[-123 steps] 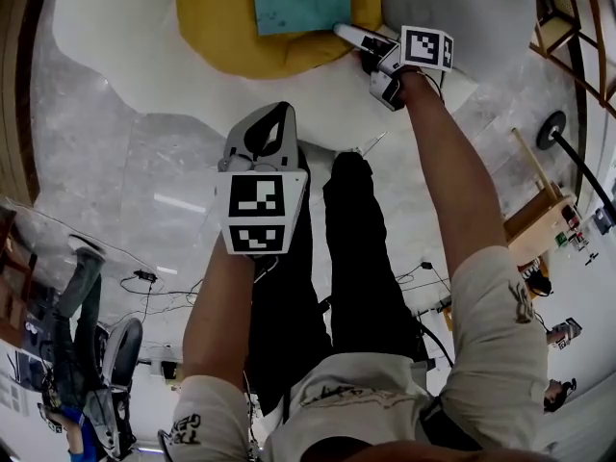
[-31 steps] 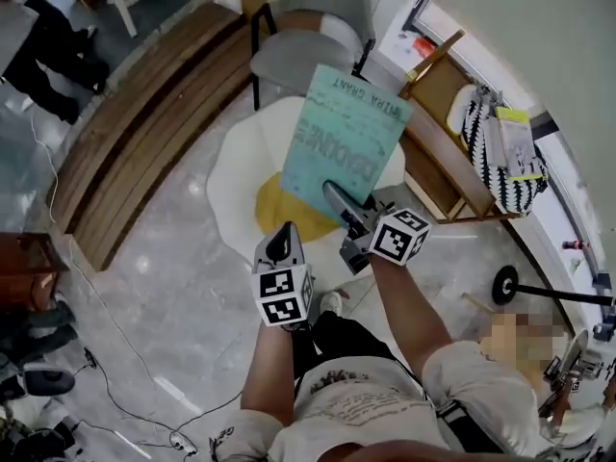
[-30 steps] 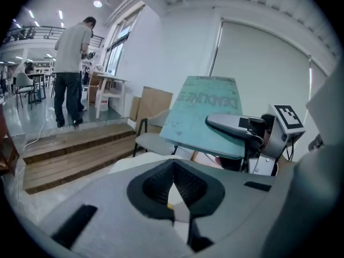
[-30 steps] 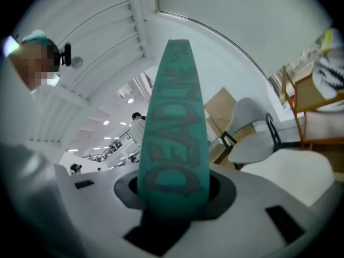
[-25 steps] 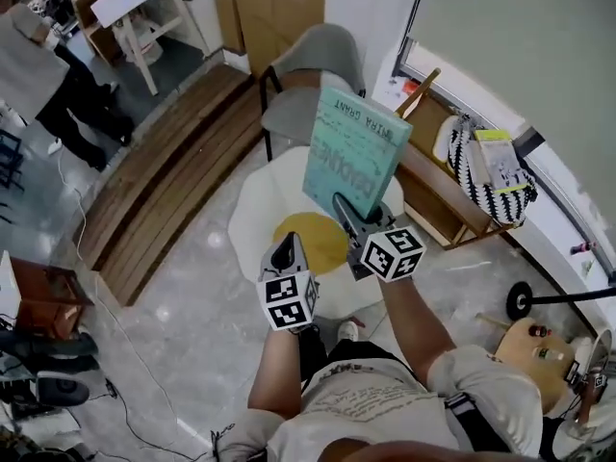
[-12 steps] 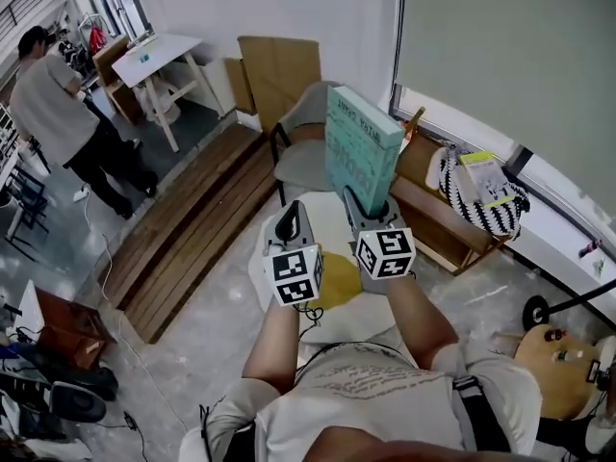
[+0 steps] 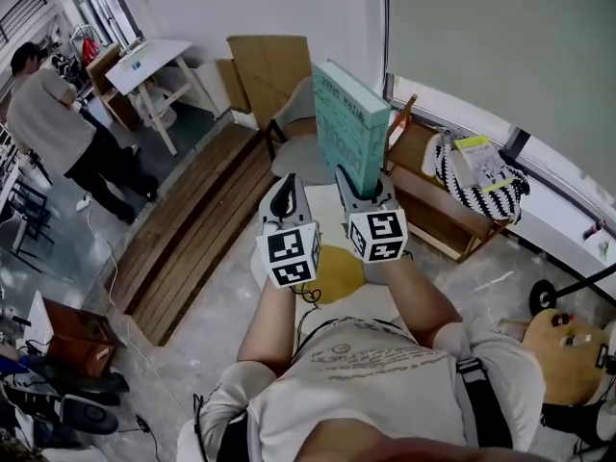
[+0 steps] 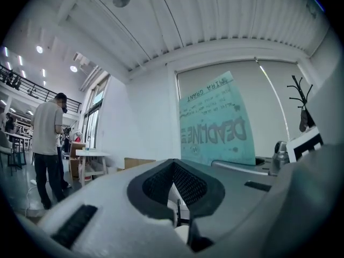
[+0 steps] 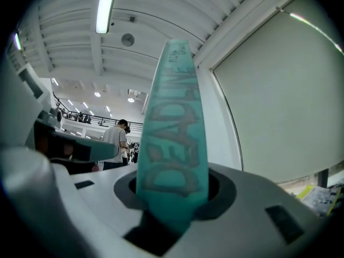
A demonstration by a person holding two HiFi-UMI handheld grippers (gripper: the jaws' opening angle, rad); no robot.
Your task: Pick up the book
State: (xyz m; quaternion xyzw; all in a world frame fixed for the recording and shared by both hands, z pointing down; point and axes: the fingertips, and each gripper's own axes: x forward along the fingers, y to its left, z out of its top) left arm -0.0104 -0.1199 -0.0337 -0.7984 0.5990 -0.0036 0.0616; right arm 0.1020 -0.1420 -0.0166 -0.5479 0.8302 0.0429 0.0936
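A teal book stands upright in the air in front of the person, well above the floor. My right gripper is shut on its lower edge. In the right gripper view the book rises edge-on from between the jaws of the right gripper. My left gripper hangs just left of the book, shut with nothing in it. In the left gripper view the book's printed cover shows to the right of the left gripper.
Below the hands lies a yellow cushion on a white one. A grey chair stands behind, with a cardboard sheet, a wooden platform, a low wooden shelf holding a striped bag. A person stands far left by a white table.
The right gripper has lifted the book off the yellow cushion and raised it, turning it upright. The left gripper has risen alongside it, still shut and holding nothing.
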